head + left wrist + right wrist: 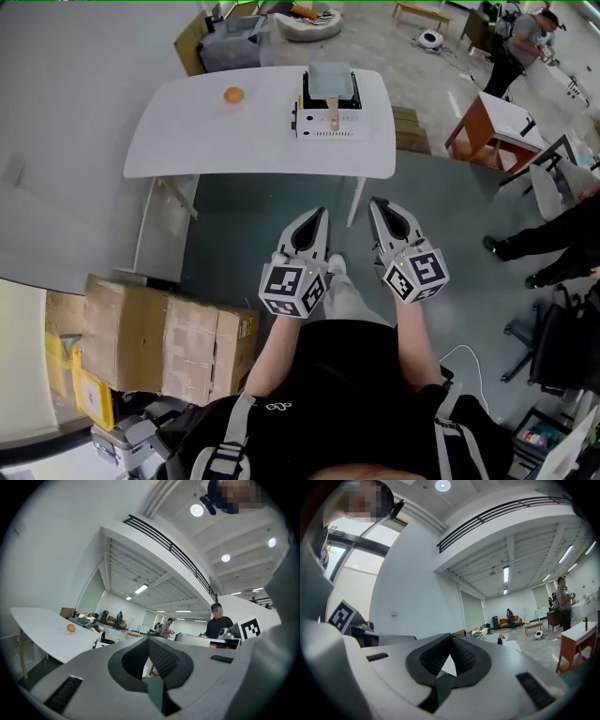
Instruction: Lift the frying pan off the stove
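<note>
A square grey frying pan with a wooden handle sits on a white portable stove at the far right of the white table. Both grippers are held low, close to the person's body and well short of the table. The left gripper and the right gripper point toward the table, side by side, jaws together with nothing between them. In the left gripper view the left gripper is shut and empty. In the right gripper view the right gripper is shut and empty too.
An orange lies on the table left of the stove, and the orange also shows in the left gripper view. Cardboard boxes stand on the floor at the left. A wooden desk and people are at the right.
</note>
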Demonstrator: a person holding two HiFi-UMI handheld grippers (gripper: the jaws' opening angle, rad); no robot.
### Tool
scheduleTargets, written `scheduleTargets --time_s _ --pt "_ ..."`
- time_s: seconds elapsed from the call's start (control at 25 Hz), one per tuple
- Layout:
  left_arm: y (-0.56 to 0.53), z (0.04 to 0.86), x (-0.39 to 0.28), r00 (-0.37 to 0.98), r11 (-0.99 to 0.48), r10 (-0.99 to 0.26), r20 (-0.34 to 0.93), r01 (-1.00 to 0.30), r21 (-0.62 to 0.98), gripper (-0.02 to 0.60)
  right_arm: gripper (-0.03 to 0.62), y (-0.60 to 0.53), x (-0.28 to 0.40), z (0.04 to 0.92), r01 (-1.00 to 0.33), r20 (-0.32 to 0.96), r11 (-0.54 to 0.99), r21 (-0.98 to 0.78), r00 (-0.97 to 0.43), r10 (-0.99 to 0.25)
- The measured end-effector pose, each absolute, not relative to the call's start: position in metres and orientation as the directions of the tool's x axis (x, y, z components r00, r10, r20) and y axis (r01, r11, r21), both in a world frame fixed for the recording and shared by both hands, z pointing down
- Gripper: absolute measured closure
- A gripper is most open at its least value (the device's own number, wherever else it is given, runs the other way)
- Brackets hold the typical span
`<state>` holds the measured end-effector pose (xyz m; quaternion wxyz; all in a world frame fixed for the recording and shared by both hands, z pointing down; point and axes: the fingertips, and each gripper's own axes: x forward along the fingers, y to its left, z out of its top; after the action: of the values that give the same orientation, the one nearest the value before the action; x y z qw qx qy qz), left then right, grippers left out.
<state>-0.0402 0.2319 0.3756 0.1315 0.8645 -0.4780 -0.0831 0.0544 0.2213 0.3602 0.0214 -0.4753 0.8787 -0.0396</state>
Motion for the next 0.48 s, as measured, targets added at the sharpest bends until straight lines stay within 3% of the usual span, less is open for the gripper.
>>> scheduleTargets --time_s 0.48 --pt "0.028 0.347 0.003 0.515 -0.507 -0.856 -0.055 -0.812 0.289 0.583 0.588 0.006 0.103 0.337 -0.812 -0.032 0.573 -0.112 -0.574 -0.819"
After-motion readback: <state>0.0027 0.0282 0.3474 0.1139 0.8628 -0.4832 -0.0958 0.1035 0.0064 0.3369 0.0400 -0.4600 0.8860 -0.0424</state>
